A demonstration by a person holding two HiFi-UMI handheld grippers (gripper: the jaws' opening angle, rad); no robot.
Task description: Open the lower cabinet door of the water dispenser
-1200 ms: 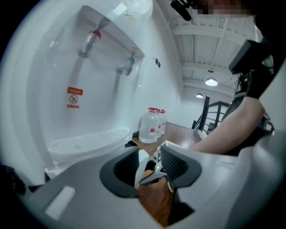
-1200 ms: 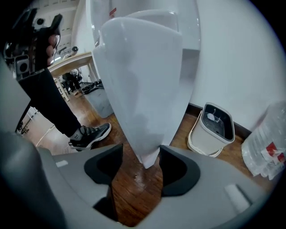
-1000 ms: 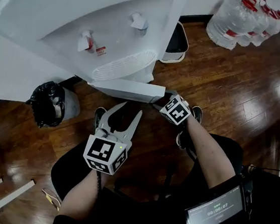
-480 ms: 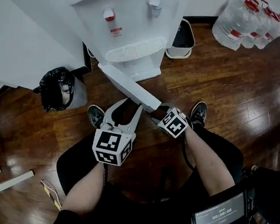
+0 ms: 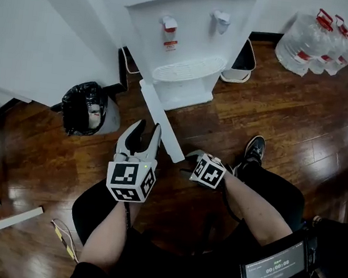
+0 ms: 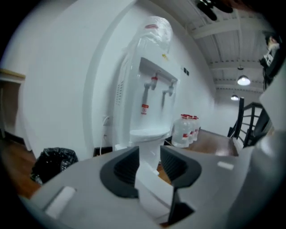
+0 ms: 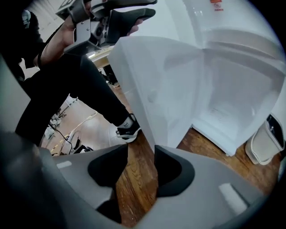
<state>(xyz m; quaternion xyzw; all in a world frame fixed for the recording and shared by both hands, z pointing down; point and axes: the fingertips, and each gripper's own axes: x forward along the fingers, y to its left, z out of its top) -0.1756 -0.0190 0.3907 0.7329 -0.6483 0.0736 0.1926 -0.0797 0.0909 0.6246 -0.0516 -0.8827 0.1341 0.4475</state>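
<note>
Closing right gripper (image 5: pixel 187 161): its jaws are drawing together, about half apart. Only the wooden floor (image 5: pixel 277 116) shows between them, and the door's free lower corner sits just beyond the gap with no pad on it.
Left gripper (image 5: pixel 147 129): its jaws stand moderately apart. The door's white edge shows in the gap, and I cannot tell whether the pads touch it.
Lower cabinet door (image 5: pixel 163 124): swung out from the dispenser's base, it points toward the person, with its free end between the two grippers.
Cabinet (image 7: pixel 232 98): it is open, and the right gripper view shows plain white inner walls.
Water dispenser (image 5: pixel 186 42): it stands upright against the wall, with the drip tray (image 5: pixel 189 68) above the cabinet.
Black bin bag (image 5: pixel 86 109): it stands on the floor left of the dispenser, with pale rubbish showing in its open mouth.
White bin (image 5: pixel 238 64): it stands just right of the dispenser and has a dark lining; its contents are not visible.
Water bottles (image 5: pixel 319 36): these are clear and red-capped, clustered at the far right by the wall.
Change: a second ago the door lay almost across the dispenser's front. It now juts straight out, and the right gripper has followed its end.
</note>
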